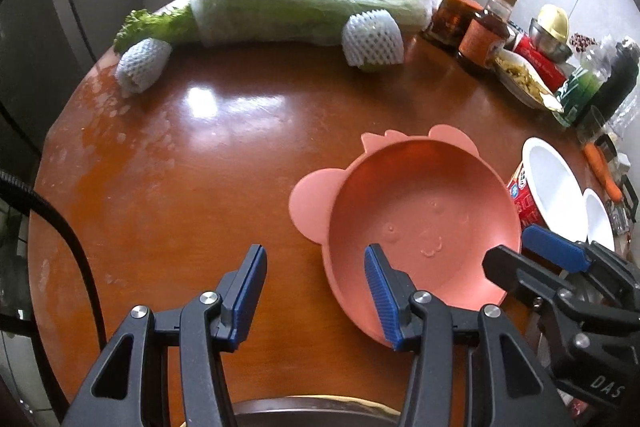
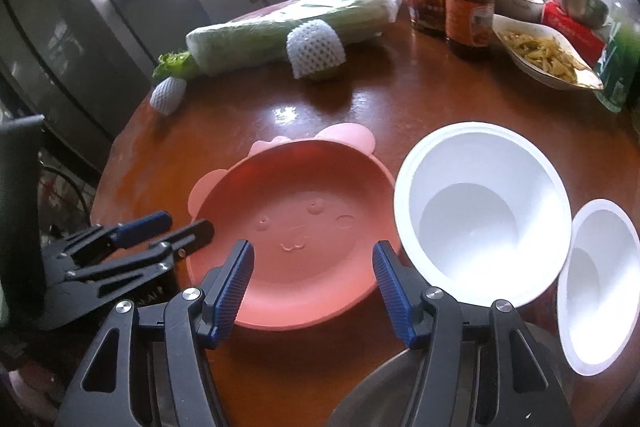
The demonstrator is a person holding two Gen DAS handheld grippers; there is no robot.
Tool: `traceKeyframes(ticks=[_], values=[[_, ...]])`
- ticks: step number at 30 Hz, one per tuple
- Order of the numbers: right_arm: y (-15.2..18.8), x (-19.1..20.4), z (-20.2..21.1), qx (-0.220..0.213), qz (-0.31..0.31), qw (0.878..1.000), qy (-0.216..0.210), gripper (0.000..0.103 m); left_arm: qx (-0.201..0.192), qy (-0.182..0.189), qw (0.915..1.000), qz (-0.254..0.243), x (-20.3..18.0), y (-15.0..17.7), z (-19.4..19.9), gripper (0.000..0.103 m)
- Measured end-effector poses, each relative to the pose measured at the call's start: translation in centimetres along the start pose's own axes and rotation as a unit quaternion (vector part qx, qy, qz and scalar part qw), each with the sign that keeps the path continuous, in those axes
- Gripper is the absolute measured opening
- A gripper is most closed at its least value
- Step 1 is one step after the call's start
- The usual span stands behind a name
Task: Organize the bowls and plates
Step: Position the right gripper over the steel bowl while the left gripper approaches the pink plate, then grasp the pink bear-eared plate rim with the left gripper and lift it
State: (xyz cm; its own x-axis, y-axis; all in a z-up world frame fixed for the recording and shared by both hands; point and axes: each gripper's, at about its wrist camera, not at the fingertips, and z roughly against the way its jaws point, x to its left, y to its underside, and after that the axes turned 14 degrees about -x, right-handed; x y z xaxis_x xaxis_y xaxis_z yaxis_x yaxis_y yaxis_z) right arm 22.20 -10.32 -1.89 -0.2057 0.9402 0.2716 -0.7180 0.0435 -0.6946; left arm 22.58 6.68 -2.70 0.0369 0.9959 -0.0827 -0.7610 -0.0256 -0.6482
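Pink moulded plastic animal-face bowl sits at table centre, 9 o'clock of white bowl. Light, stiff, slick; best gripped at rim. My left gripper straddles its near rim, unclamped; right gripper gapes, empty.

Only "DAS" can be read, in white letters on the body of the right tongs, seen in left wrist view. Jar, bottle & box labels too blurred.
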Motion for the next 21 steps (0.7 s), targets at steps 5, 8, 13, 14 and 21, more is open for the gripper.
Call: traceKeyframes(ticks=[5,8,13,14,21], values=[[0.0,-0.2,0.1,0.002,-0.002,1.000,0.004,0.064,0.016,-0.014,0.9998,0.004,0.2,0.2,-1.0,0.050],[0.1,-0.2,0.1,0.004,0.001,1.000,0.006,0.064,0.021,-0.015,0.9996,0.006,0.3,0.3,-1.4,0.046],[0.1,-0.2,-0.2,0.008,0.000,1.000,0.012,0.064,0.018,-0.020,0.9996,0.010,1.1,0.2,-1.3,0.046],[0.1,-0.2,-0.2,0.008,0.001,1.000,0.012,0.064,0.018,-0.022,0.9995,0.015,1.4,0.2,-1.3,0.046],[0.2,0.3,-1.1,0.019,0.009,1.000,0.012,0.064,0.019,-0.024,0.9988,0.038,3.5,0.3,-1.2,0.046]])
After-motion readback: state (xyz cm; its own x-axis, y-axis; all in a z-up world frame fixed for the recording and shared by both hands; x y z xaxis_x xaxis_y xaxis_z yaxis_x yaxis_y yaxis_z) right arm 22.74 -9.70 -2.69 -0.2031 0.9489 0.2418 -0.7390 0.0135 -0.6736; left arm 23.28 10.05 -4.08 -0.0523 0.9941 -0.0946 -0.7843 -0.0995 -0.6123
